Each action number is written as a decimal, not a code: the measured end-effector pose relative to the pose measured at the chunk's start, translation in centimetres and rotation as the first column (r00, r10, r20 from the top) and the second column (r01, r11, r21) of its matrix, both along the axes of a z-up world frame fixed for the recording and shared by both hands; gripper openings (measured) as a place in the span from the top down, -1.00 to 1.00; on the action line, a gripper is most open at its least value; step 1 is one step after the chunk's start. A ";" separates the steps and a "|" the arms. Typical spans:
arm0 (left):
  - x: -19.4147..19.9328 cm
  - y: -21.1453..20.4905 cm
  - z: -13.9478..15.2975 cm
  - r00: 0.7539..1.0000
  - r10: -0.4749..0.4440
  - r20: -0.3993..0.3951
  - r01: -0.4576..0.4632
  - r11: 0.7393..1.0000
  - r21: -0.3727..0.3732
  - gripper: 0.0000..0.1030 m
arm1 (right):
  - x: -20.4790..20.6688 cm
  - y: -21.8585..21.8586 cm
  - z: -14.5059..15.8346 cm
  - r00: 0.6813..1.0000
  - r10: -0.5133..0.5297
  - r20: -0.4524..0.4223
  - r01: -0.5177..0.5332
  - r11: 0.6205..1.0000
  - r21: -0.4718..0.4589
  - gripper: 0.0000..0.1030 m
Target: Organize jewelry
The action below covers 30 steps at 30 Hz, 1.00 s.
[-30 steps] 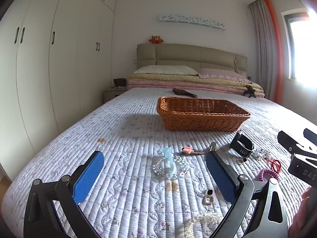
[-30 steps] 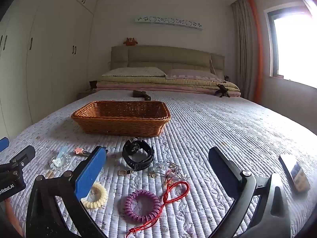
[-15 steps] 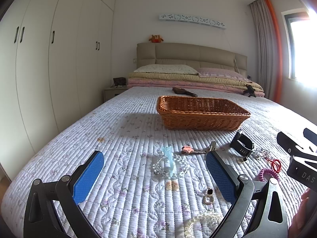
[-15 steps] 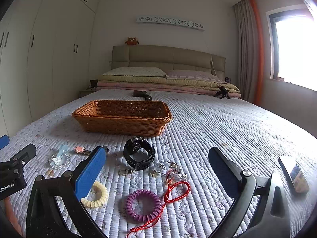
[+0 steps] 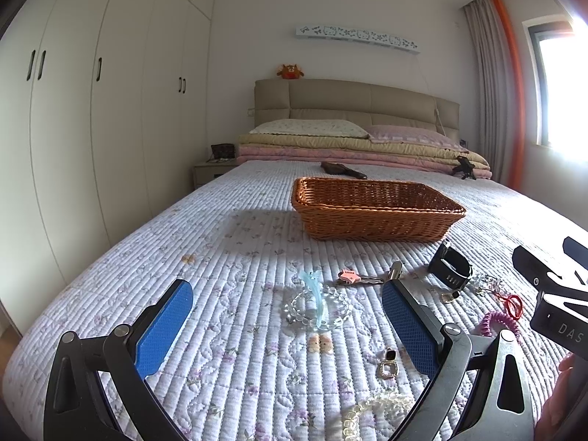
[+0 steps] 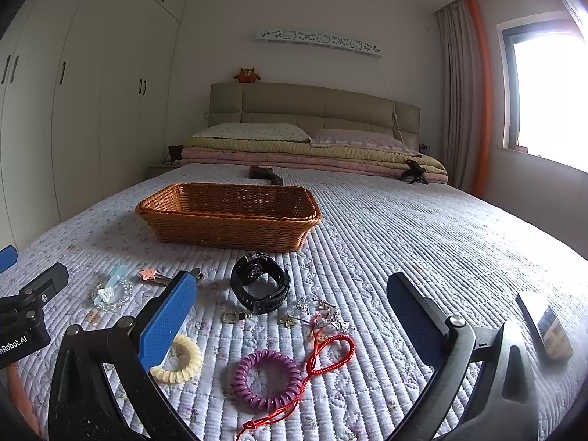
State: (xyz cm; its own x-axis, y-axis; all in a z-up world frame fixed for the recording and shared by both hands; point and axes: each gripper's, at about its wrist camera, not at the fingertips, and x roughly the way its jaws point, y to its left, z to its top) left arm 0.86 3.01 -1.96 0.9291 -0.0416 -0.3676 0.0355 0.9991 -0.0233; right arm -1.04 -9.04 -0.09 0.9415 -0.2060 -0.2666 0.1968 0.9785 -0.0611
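Note:
Jewelry lies scattered on the quilted bed in front of an empty wicker basket (image 5: pixel 375 207) (image 6: pixel 228 217). My left gripper (image 5: pixel 286 301) is open and empty, low over a clear bead bracelet with a light blue clip (image 5: pixel 318 307). A pink star key (image 5: pixel 351 276), a small pendant (image 5: pixel 387 364) and a pearl bracelet (image 5: pixel 375 409) lie near it. My right gripper (image 6: pixel 290 297) is open and empty, over a black watch (image 6: pixel 261 283), silver charms (image 6: pixel 319 310), a red cord (image 6: pixel 327 352), a purple coil hair tie (image 6: pixel 266 375) and a cream coil hair tie (image 6: pixel 180 364).
A phone (image 6: pixel 544 325) lies on the bed at the far right. A dark hairbrush (image 6: pixel 264 174) lies behind the basket. Folded bedding and pillows (image 5: pixel 349 143) are stacked at the headboard. White wardrobes (image 5: pixel 92 110) line the left wall.
Both views have shifted only slightly; the right gripper has risen a little. Nothing on the bed has moved.

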 end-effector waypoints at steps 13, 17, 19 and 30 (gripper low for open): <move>0.1 0.0 -0.1 1.000 -0.002 -0.001 0.002 1.000 0.000 -0.98 | -0.1 0.1 0.0 1.000 -0.001 0.010 0.001 1.000 0.003 -1.00; 0.0 0.0 -0.2 1.000 -0.003 -0.001 0.003 1.000 0.000 -0.98 | -0.1 0.1 0.0 1.000 -0.001 0.005 0.001 1.000 -0.006 -1.00; 0.1 0.1 -0.1 1.000 -0.006 -0.003 0.006 1.000 -0.006 -0.98 | -0.1 0.0 0.1 1.000 0.008 -0.018 -0.008 1.000 -0.002 -1.00; -1.5 4.0 -0.8 0.956 -0.141 -0.259 0.145 0.989 -0.004 -0.98 | -4.8 -5.7 -0.7 0.986 0.048 -0.158 -0.027 0.991 0.128 -1.00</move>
State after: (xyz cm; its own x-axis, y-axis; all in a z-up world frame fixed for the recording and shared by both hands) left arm -0.67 7.00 -2.72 0.7874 -0.1597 -0.5954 0.1730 0.9843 -0.0352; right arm -5.84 -14.71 -0.82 0.8908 -0.1268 -0.4363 0.1572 0.9870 0.0342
